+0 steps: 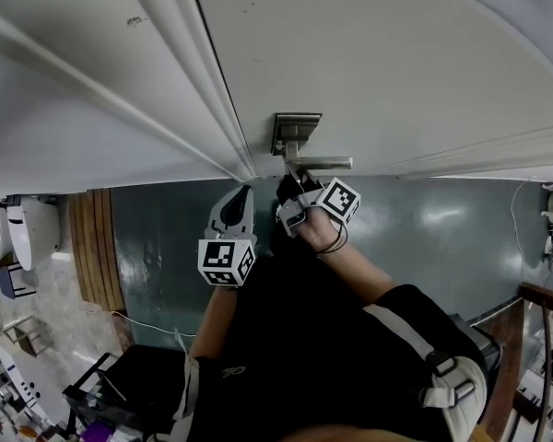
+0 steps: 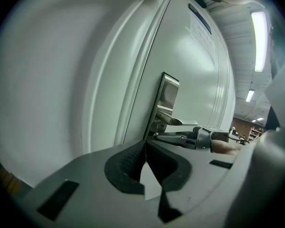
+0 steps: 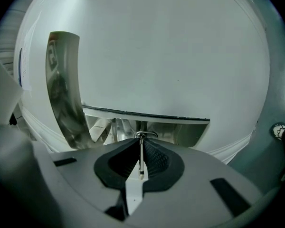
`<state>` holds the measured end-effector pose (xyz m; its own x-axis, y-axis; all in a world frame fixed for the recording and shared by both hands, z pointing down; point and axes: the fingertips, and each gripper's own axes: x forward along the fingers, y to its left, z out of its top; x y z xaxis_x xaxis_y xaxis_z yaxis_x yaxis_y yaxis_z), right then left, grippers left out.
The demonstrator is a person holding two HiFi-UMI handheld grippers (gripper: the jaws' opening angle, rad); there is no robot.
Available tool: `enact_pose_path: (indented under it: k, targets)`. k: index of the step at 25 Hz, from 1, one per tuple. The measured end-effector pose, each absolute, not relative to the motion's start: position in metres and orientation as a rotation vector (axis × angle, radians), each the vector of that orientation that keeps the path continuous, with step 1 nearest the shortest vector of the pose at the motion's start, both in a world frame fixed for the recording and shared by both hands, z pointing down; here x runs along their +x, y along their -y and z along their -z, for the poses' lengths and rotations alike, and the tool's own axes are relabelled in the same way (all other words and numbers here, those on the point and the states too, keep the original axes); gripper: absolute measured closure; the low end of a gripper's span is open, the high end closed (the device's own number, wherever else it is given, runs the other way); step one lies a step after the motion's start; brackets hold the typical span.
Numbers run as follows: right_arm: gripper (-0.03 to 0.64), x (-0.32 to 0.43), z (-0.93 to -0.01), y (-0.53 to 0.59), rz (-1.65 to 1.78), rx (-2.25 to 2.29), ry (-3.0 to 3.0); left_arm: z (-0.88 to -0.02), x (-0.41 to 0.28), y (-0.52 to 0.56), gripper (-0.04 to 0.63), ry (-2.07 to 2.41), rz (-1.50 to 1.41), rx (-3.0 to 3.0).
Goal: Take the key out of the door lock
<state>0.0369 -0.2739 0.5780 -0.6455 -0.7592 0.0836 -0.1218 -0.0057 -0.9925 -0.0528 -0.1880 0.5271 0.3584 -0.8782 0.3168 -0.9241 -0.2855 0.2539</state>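
Key (image 3: 141, 158): thin, stiff, light, likely slick metal. Your right hand-held gripper (image 3: 141, 141) clamps its flat faces; left hand-held gripper (image 2: 146, 146) clenched, empty.

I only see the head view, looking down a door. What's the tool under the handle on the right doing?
Observer: The right gripper has its jaws shut on a thin metal key, seen edge-on in its own view.
Operator: Is it pulled out yet?
Observer: Apparently not; its far end reaches right up under the lever handle.
Operator: And the left tool?
Observer: The left gripper has its jaws together, nothing between them.
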Motion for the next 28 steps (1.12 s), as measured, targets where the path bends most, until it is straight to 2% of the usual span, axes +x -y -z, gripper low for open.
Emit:
enact_pose_path:
  k: [28]
  targets:
    - [0.586,0.026,-0.573,0.221,1.692,-0.930,-1.933,-0.522,-0.065,0.158,0.571,1.567,-0.158,2.231]
